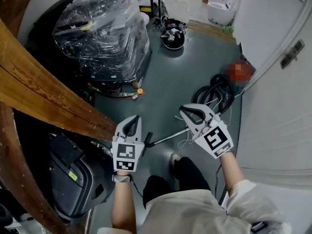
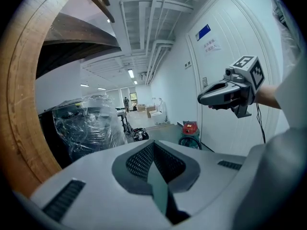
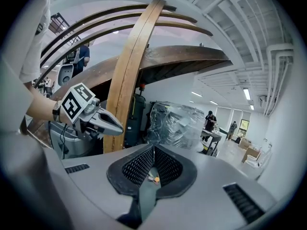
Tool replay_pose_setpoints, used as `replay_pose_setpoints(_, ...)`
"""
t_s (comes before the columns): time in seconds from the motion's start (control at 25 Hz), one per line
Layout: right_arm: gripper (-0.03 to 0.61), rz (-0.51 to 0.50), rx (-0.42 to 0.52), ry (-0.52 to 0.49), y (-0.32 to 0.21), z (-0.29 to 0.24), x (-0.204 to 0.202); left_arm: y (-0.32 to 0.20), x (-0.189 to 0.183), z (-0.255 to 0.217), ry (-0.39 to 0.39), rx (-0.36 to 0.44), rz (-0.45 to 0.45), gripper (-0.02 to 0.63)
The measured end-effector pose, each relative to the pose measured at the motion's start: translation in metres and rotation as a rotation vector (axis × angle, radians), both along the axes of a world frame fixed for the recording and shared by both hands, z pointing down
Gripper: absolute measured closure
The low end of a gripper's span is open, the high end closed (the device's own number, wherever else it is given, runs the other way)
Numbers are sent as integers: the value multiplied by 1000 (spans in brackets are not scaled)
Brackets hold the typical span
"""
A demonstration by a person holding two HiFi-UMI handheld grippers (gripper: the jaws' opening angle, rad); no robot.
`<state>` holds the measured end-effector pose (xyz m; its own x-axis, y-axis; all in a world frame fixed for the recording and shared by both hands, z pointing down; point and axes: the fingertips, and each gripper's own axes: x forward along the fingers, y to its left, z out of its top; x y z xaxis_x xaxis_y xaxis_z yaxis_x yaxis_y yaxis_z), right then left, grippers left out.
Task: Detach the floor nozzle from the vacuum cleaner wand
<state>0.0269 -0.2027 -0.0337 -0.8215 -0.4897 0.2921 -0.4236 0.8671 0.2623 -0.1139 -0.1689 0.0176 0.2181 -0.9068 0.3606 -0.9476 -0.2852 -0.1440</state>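
Note:
In the head view a thin metal wand (image 1: 170,136) lies slanted on the grey floor between my two grippers, with a dark fitting (image 1: 147,139) at its lower left end. A coiled black hose (image 1: 215,90) leads to the red vacuum body (image 1: 239,71) by the wall; the same red body (image 2: 190,127) shows in the left gripper view. My left gripper (image 1: 134,117) hovers left of the wand, jaws shut and empty (image 2: 153,143). My right gripper (image 1: 185,109) hangs above the wand's upper end, shut with nothing in it (image 3: 153,148). I cannot pick out the floor nozzle.
A plastic-wrapped load (image 1: 105,30) stands at the back left. A curved wooden beam (image 1: 48,101) crosses the left side, with a dark machine (image 1: 73,174) beneath it. A round black device (image 1: 173,38) sits on the floor farther off. A white door (image 1: 278,106) lines the right.

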Motion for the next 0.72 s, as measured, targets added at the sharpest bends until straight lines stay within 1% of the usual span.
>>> replay_pose_setpoints(0.2, 548, -9, -10, -5, -4, 25, -6, -4, -5, 29, 9, -15, -9, 617)
replay_pose_setpoints(0.52, 548, -37, -14, 19, -14, 63, -10, -12, -10, 69, 13, -23, -30, 617)
replay_pose_setpoints(0.72, 548, -55, -14, 25, -18, 93, -14, -13, -14, 99, 4, -29, -39, 617)
